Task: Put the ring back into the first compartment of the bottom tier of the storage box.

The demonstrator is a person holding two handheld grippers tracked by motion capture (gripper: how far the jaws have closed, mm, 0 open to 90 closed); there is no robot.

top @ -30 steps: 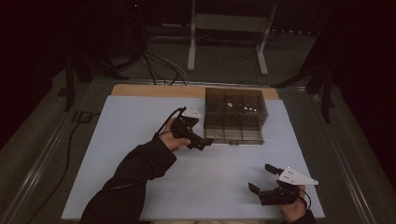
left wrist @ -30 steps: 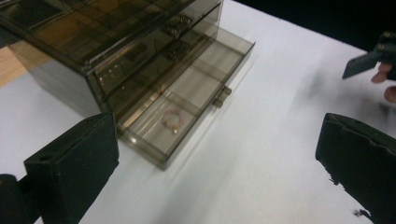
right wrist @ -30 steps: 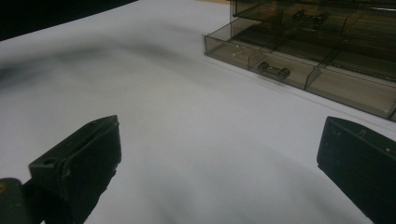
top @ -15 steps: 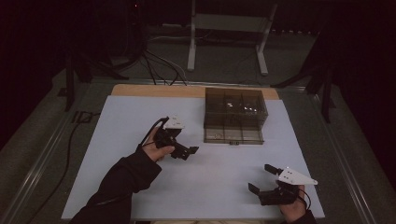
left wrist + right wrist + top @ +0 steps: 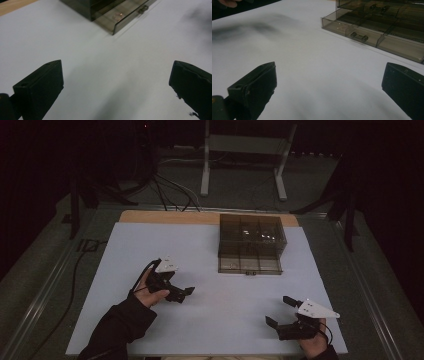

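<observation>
The white table sheet [image 5: 215, 270] ran off the near edge in the high view, and the dark floor beyond it was too dim to read. At the far right of the sheet sat the smoky drawer box [image 5: 251, 242], its lowest drawer [image 5: 250, 265] pulled out toward the near side, with a small metal part [image 5: 359, 37] in one compartment and the other contents hard to make out. The left gripper [image 5: 184, 293] hovered left of the box, jaws spread and empty, while the right gripper [image 5: 281, 311] waited near right, jaws likewise apart.

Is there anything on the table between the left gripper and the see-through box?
No. In the high view, only bare white table lies between the left gripper and the box.
</observation>
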